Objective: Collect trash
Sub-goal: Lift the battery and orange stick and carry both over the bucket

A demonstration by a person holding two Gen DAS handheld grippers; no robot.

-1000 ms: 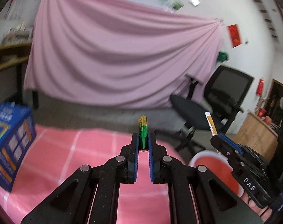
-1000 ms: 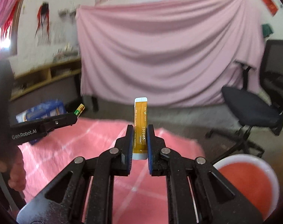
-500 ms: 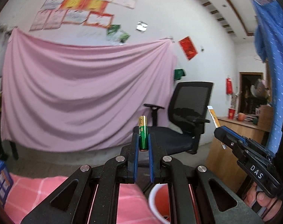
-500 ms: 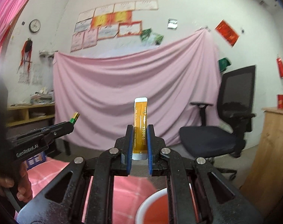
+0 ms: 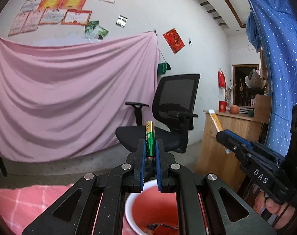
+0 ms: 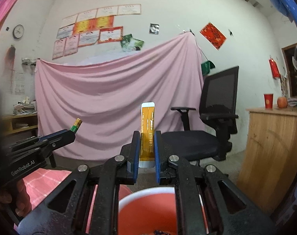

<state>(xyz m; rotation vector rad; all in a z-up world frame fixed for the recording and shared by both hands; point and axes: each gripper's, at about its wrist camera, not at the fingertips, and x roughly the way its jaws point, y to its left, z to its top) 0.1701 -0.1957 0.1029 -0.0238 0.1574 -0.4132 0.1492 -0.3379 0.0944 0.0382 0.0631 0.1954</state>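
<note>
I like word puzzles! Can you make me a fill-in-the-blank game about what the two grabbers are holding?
1. The left gripper pinches a green and gold ____.
2. The right gripper pinches a long ____-coloured packet.
3. Below both grippers sits a red ____ with a white rim.
4. The office chair is coloured ____.

Missing words: battery, orange, bin, black

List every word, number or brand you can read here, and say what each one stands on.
"250203": on the orange sachet strip held in the right hand-held gripper.
"GenRobot.AI": on the left hand-held gripper's black body.
"DAS": on the right hand-held gripper's black body.
Green and gold battery, wall certificates, red poster: print too blurred to read.
</note>
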